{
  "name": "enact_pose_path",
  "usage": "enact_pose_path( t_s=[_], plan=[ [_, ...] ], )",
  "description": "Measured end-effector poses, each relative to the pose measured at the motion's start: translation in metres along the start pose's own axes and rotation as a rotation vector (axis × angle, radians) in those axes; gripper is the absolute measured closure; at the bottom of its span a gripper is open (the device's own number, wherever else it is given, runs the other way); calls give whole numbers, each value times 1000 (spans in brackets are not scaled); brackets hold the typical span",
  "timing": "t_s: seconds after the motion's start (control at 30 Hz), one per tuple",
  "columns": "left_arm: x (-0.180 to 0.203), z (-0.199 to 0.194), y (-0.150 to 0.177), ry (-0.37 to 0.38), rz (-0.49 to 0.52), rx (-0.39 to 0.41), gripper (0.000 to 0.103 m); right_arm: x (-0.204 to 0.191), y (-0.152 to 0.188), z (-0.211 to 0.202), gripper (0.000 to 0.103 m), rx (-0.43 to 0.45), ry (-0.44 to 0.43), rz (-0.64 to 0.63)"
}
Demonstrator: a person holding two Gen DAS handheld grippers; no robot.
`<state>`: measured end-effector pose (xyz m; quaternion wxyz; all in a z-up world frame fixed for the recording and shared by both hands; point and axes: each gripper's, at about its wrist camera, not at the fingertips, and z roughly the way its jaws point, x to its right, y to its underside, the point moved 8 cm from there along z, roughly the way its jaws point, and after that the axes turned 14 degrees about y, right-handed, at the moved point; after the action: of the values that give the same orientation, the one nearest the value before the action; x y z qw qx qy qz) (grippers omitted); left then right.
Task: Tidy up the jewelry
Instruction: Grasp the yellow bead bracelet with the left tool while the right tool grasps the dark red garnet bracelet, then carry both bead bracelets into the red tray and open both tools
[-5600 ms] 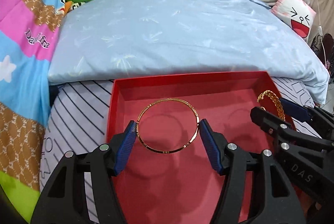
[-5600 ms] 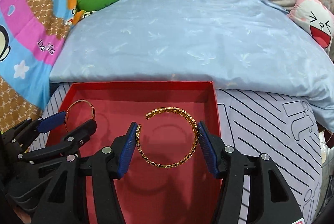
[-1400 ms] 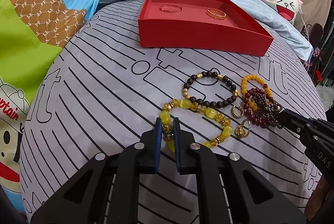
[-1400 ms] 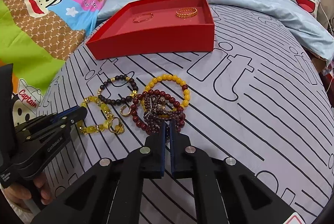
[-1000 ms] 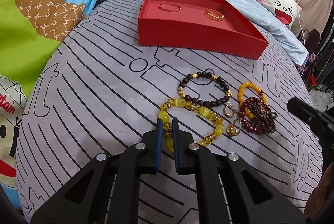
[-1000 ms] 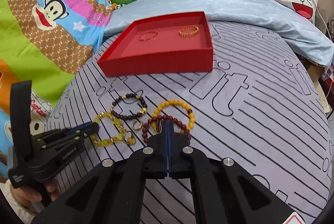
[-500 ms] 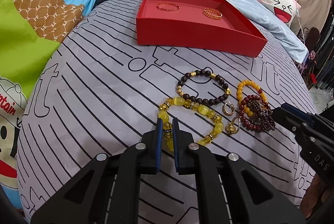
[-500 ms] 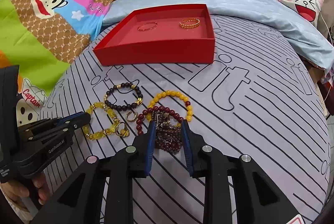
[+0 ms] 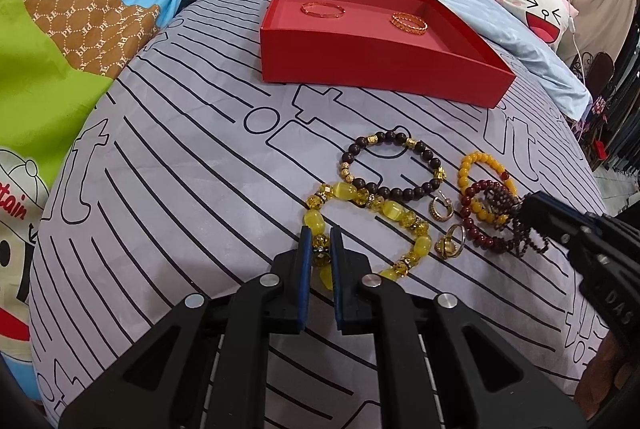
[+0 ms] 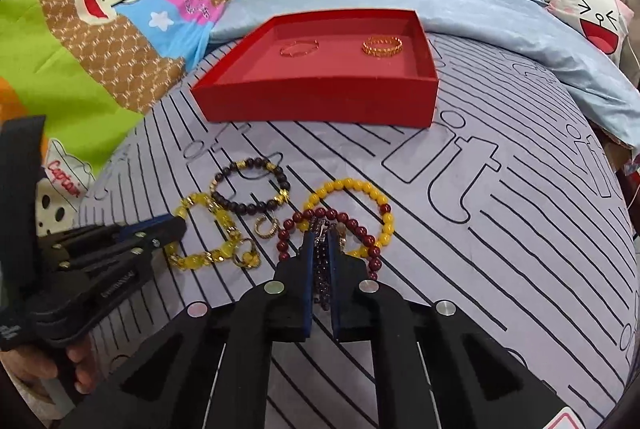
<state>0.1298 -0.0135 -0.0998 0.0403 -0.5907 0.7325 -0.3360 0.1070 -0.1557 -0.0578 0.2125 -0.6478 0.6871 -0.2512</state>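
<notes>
L gripper [image 9: 320, 243] clamped on yellow bead bracelet [image 9: 390, 207], near side of red tray [image 9: 384, 69], ready to lift. R gripper [image 10: 320, 249] just closed on dark purple strand [image 10: 321, 269], prob. tangled w/ red beads [image 10: 356, 229]. Two gold bangles already in tray.

We saw a red tray [image 9: 372, 69] holding two gold bangles [image 9: 409, 22] on a lilac-grey sheet with black line patterns [image 9: 180, 189]. Before it lay a yellow bead bracelet [image 9: 384, 207], a dark brown one with gold beads [image 9: 394, 165] and a dark red one [image 10: 352, 225]. The gripper pads [image 9: 305, 269] were blue on black frames.
</notes>
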Motion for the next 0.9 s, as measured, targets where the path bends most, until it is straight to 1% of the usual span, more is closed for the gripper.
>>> enact_pose_path(
  t_s=[0.1,0.27,0.43,0.57,0.63,0.7,0.9],
  plan=[
    [1,-2,-2,6,0,6,94,3,-8,-10,97,21,-15,29],
    [3,-6,-4,25,-3,20,94,7,-15,-18,97,41,-12,46],
    [1,-7,-3,28,-13,19,94,8,-10,-16,97,33,-8,52],
    [-1,1,0,29,-24,-1,94,8,-6,-16,97,26,-6,60],
    [0,1,0,28,-20,7,94,9,-6,-16,97,26,-4,61],
    [2,1,0,42,-18,6,94,10,-6,-17,97,29,-2,64],
    [16,-18,-11,77,16,37,94,16,-12,-24,97,40,2,80]
  ],
)
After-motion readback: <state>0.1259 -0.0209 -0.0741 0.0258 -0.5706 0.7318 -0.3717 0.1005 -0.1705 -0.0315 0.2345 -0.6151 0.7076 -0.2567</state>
